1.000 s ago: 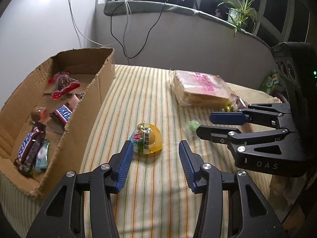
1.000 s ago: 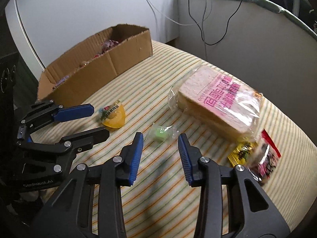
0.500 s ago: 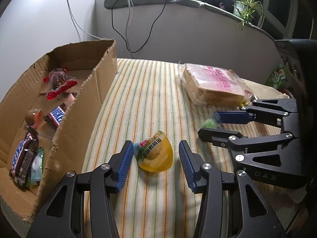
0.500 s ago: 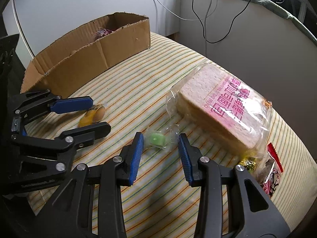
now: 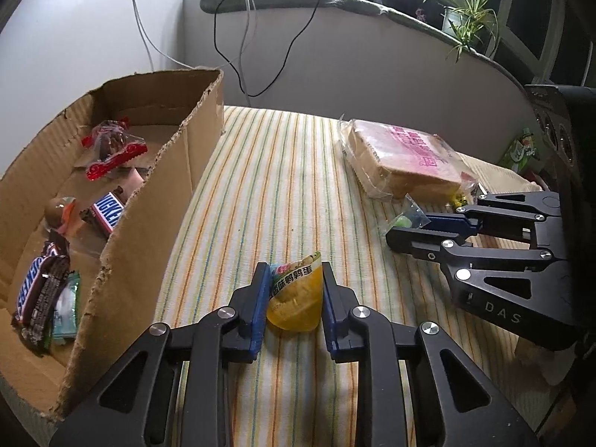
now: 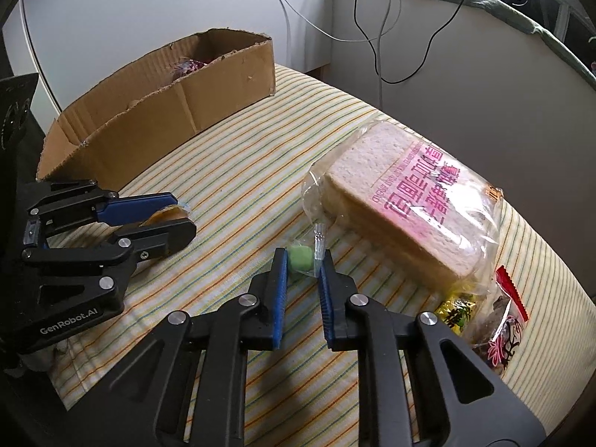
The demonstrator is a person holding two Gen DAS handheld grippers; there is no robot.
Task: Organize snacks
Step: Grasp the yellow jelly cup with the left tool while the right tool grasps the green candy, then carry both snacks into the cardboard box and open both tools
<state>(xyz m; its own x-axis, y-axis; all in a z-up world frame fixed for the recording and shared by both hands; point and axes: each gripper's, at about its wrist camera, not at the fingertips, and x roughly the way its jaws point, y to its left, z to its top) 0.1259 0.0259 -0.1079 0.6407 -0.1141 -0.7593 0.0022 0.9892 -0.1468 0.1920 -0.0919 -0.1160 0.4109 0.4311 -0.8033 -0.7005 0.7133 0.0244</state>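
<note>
- At nine o'clock of the left wrist view we see the open brown cardboard box (image 5: 178, 171) on the striped yellow tablecloth (image 5: 283, 171). It holds a red-edged clear sweet packet (image 5: 111, 151), a blue-and-white chocolate bar (image 5: 108, 213) and a brown chocolate bar wrapper (image 5: 39, 298).
- At six o'clock our left gripper (image 5: 295, 290) has its blue-padded jaws clenched on the yellow wedge-shaped jelly cup with a printed foil lid (image 5: 296, 298); both pads touch its sides.
- At two o'clock lies the clear-wrapped loaf of sliced white bread with pink lettering (image 5: 402, 156), flat on the cloth.
- At three o'clock our right gripper (image 5: 395, 229) reaches in from the side; in its own view (image 6: 303, 268) the jaws grasp the small green candy in a clear wrapper (image 6: 300, 257), just beside the loaf.
- At four o'clock of the right wrist view, a yellow snack packet (image 6: 458, 311) and a clear packet with a red strip (image 6: 503, 320) lie touching the loaf's bag.
</note>
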